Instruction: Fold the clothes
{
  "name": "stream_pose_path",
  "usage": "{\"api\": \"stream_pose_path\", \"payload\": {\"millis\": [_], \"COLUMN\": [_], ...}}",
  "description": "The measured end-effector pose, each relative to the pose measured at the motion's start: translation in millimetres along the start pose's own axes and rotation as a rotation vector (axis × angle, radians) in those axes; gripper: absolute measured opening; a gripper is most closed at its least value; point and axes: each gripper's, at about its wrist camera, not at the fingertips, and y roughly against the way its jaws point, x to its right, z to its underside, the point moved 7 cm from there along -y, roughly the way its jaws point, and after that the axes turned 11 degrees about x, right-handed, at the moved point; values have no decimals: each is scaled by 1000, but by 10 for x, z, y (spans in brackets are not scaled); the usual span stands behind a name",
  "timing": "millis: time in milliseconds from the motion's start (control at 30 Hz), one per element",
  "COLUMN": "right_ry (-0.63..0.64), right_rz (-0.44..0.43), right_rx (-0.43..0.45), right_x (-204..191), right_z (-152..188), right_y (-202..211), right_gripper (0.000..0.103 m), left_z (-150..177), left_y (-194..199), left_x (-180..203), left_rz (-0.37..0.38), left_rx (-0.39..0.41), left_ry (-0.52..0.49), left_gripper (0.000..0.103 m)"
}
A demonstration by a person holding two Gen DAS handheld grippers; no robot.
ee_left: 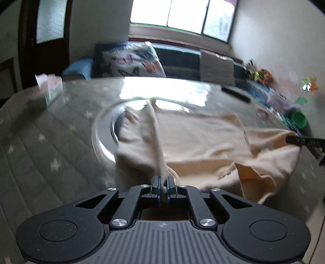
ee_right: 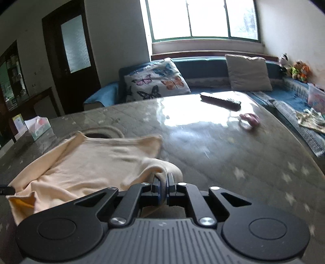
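Cream shirt (ee_left: 195,138) on table (ee_left: 50,142), spreading toward 12 o'clock; left gripper (ee_left: 163,185) & right gripper (ee_right: 163,185) each pinched tight on its near edge.

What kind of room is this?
Probably a living room in a home: a blue sofa with a butterfly pillow under a big window, and a table with a tissue box.

Cream garment (ee_left: 193,138), rumpled, spread on table, two corners lifted
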Motion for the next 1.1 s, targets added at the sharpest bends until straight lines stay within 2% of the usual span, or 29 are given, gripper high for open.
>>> {"api": "stream_pose_path", "payload": {"millis": [67,133,200,267,300,333,433,500,633,833,967,1000,1033,1100], "right_ry": [-5,3,38,87,115,145,225,268,363,474,518,544,572,624], "right_rz": [19,34,52,62,69,75,79,69,61,73,84,90,96,100], "right_rx": [-39,-87,-114,-122,-116,-109,-88,-84,-87,-81,-72,-65,-56,-38], "right_x": [74,125,144,127,98,66,-62,-137,-298,-400,-393,-409,-431,-488], "right_z": [141,301,405,435,421,403,344,360,410,458,449,451,452,460], "right_y": [64,99,122,128,125,116,46,3,-159,-313,-335,-326,-315,-306], "right_gripper": [8,19,24,35,42,44,51,52,52,50,50,50,50,50], "left_z": [139,208,202,110,54,-2,-169,-282,-469,-634,-639,-628,-610,-578], "left_y": [55,93,114,109,104,98,64,-55,-368,-1019,-1394,-1465,-1511,-1542], "left_x": [51,71,72,87,96,106,130,128,111,56,-48,-78,-105,-165], "left_rz": [17,16,9,-4,-11,-19,-40,-55,-89,-133,-219,-241,-254,-257], "left_rx": [-32,-51,-49,-25,-10,5,45,58,62,5,-43,-56,-65,-76], "left_ry": [-17,-31,-44,-60,-68,-76,-98,-104,-110,-101,-121,-131,-136,-124], "left_gripper": [7,10,12,25,36,45,48,49,49,49,48,46,32,14]}}
